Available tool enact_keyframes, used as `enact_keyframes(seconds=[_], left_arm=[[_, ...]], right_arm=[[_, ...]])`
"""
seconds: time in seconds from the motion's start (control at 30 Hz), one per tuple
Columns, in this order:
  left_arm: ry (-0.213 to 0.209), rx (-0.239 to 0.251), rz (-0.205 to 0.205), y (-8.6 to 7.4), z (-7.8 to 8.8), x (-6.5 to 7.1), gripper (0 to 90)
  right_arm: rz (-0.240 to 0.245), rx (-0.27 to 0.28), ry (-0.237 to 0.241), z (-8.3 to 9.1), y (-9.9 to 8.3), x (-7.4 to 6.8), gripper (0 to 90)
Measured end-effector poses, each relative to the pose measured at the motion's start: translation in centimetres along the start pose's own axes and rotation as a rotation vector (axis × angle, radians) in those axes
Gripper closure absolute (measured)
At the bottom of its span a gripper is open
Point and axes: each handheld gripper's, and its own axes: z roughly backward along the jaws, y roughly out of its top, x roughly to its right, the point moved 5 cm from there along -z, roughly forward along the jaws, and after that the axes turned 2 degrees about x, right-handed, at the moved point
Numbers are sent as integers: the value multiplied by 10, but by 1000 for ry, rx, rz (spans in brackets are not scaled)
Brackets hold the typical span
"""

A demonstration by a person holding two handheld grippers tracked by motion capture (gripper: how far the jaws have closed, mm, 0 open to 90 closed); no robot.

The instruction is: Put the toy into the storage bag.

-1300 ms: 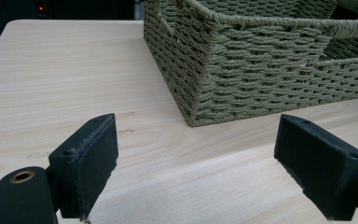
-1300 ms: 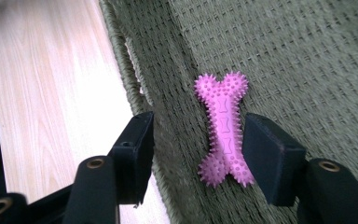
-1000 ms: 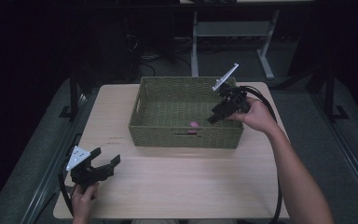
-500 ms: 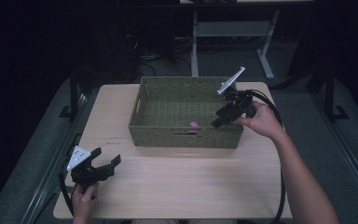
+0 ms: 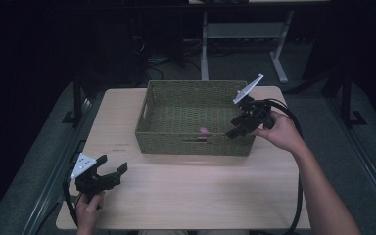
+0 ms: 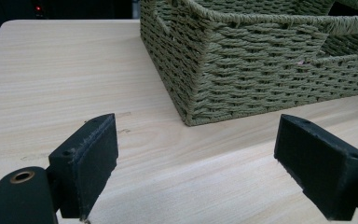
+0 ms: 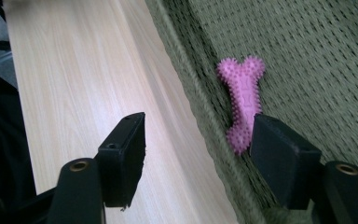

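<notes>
A pink bone-shaped chew toy (image 7: pixel 243 100) lies on the floor of the green woven basket (image 5: pixel 176 105), tight against the inside of the basket's near wall, a little right of that wall's middle. The basket sits toward the far edge of the table (image 5: pixel 191 196).

The right gripper (image 5: pixel 239 128) hangs over the basket's near right corner, tilted down toward the toy. Its jaws have just been opening and now stand partly apart with nothing between them; seen from the right gripper view, they straddle the basket wall, one outside over the table, the other just above the toy's nearer knob. The left gripper (image 5: pixel 108 175) rests near the table's near left corner, jaws wide apart and empty, pointed at the basket.

The toy looks like soft rubber, light, covered in small nubs that should give the pads good purchase. I'd expect it to flex rather than crack under a squeeze. The narrow waist between the knobbed ends looks the best place to pinch, though the wall crowding one side could make it awkward to get a jaw in there.
</notes>
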Motion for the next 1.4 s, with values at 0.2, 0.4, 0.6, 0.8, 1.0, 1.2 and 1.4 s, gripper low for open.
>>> enact_keyframes(seconds=[0.2,0.4,0.6,0.8,1.0,1.2,1.4], left_arm=[[1,0,0,0,0,0,130],[0,0,1,0,-1,1,130],[-2,-1,-3,0,-1,2,130],[0,-1,-4,0,0,1,130],[-3,-2,-9,0,0,3,130],[-2,-4,-6,0,-1,2,130],[-2,-5,-5,0,-1,2,130]], right_arm=[[-1,12,-1,2,-6,-5,337],[1,9,-11,4,-14,-11,320],[-1,17,-13,5,-21,-15,306],[-3,14,-11,4,-30,-19,300],[-12,12,-8,2,-43,-23,294],[-22,23,-8,-1,-63,-26,293],[-44,33,-7,-4,-82,-28,291]])
